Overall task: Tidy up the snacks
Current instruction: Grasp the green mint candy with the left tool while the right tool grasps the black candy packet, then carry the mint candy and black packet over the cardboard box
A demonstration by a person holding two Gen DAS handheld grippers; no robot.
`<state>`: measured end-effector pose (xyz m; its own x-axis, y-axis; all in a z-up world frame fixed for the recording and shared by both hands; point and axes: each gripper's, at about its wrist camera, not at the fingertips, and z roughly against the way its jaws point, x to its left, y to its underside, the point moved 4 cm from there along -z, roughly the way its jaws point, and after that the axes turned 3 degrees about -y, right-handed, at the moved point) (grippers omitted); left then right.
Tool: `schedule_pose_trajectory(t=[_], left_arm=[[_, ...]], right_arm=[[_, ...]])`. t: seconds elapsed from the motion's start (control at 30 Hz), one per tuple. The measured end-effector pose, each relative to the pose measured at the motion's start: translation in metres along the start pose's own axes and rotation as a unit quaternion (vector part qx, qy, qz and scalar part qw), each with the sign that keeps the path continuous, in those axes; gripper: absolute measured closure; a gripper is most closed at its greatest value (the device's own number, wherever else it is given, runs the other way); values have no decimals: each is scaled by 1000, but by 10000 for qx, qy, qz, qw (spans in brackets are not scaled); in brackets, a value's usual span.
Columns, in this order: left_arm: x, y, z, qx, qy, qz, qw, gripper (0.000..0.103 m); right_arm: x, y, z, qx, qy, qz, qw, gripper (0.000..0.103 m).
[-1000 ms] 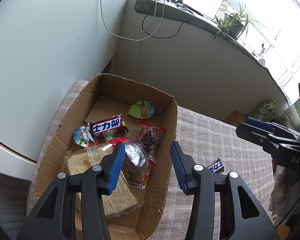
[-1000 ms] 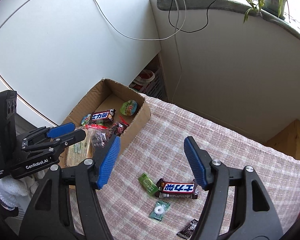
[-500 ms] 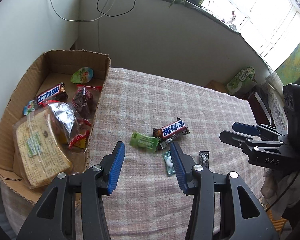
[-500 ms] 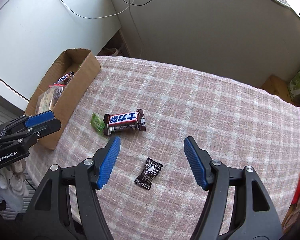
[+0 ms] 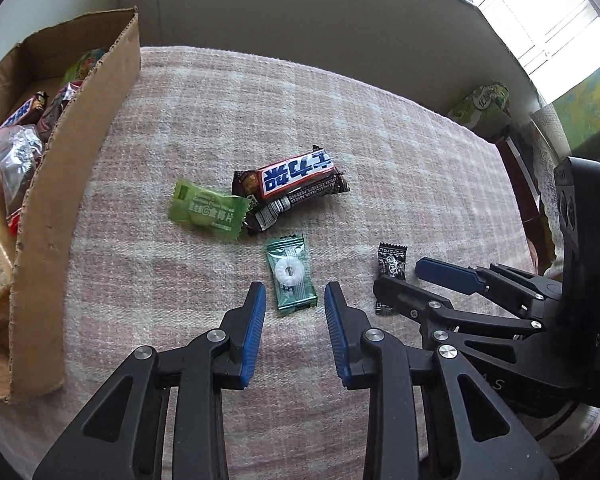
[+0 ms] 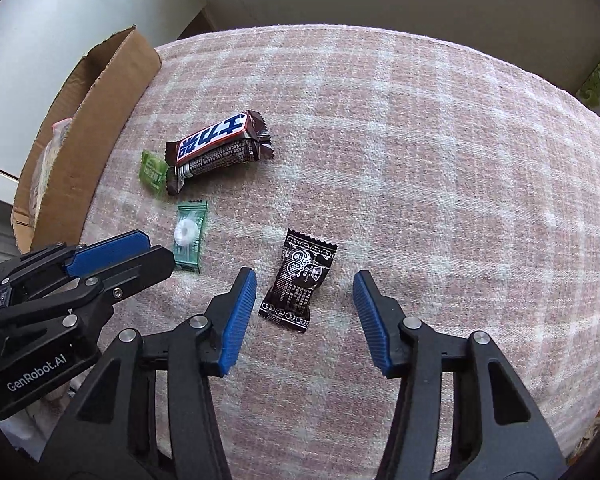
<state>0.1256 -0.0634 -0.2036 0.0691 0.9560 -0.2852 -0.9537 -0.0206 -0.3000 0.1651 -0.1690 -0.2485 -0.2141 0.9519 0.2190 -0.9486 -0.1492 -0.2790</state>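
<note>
Over the tablecloth (image 5: 380,128) now, both tools lowered, left tool (image 5: 295,294) at mint (image 5: 291,276), right tool (image 6: 304,278) at black candy (image 6: 298,280)

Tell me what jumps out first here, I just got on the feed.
Two open grippers, each lined up on a sweet: the left gripper at the ring mint, the right gripper around the black candy. Behind them lie a Snickers bar and green packet, with the snack box at left.

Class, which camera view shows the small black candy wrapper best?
The right wrist view: the black candy wrapper lies whole and large between the open right tool's fingers. In the left wrist view it is smaller, its lower end hidden behind that tool.
</note>
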Motion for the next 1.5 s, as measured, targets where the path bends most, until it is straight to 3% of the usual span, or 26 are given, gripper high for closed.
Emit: schedule_pose_trajectory(t=[0.33,0.47,0.67,0.93,1.2,1.5], left_arm=[[-7,-8,-20,4,-220,-104,9997,77],[-15,-7,-23,-82,-471,-445,9979,81],[-23,-3,-28,-272,-691,-896,9932,84],[-48,2,-39,-540,-942,-1554,9819,84],[-28,1,-30,-608,-512,-1037,9914,87],[-11,-3,-2,-771,-304,-709,9940,87]], right_arm=[[-2,-3,-3,-83,266,53,9996,58],[0,-6,-6,-59,330,204,9992,63],[-5,-3,-2,-31,455,383,9982,80],[-7,-2,0,-99,491,434,9978,81],[-14,0,4,-204,353,235,9989,81],[-12,1,23,-353,203,166,9990,81]])
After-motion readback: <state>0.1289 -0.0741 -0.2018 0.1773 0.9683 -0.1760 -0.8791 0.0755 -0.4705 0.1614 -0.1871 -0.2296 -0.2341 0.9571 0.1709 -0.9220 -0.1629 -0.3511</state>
